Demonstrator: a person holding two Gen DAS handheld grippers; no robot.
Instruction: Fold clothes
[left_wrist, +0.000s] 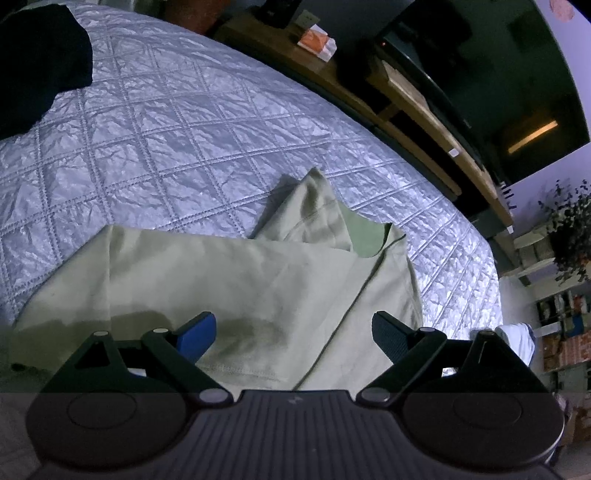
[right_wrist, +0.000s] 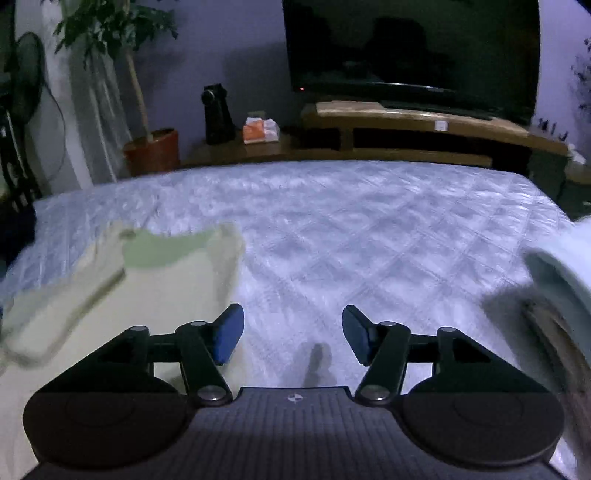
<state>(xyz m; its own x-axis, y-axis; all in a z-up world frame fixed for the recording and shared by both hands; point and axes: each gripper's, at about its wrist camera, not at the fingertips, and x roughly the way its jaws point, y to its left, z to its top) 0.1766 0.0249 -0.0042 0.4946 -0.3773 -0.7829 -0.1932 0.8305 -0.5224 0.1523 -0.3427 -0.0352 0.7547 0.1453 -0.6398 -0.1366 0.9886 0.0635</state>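
Lying partly folded on the quilt (left_wrist: 184, 129), green shirt (left_wrist: 240, 277) under both gaping grippers.

Pale green garment (left_wrist: 229, 280), partly folded, lying flat on quilted bedspread (left_wrist: 177, 140)

The left tongs (left_wrist: 293, 334) hang tilted downward over the pale green garment (left_wrist: 229, 280), their two arms spread wide. The blue pads (left_wrist: 197, 336) stand apart with only cloth showing beneath the gap, neither pad pressing on it. The right tongs (right_wrist: 293, 334) are also angled downward, to the right of the garment's edge and over the bed's quilt (right_wrist: 369, 229). Their pads stand parted, somewhat narrower than the left pair, with nothing between them. The right wrist view is blurred.
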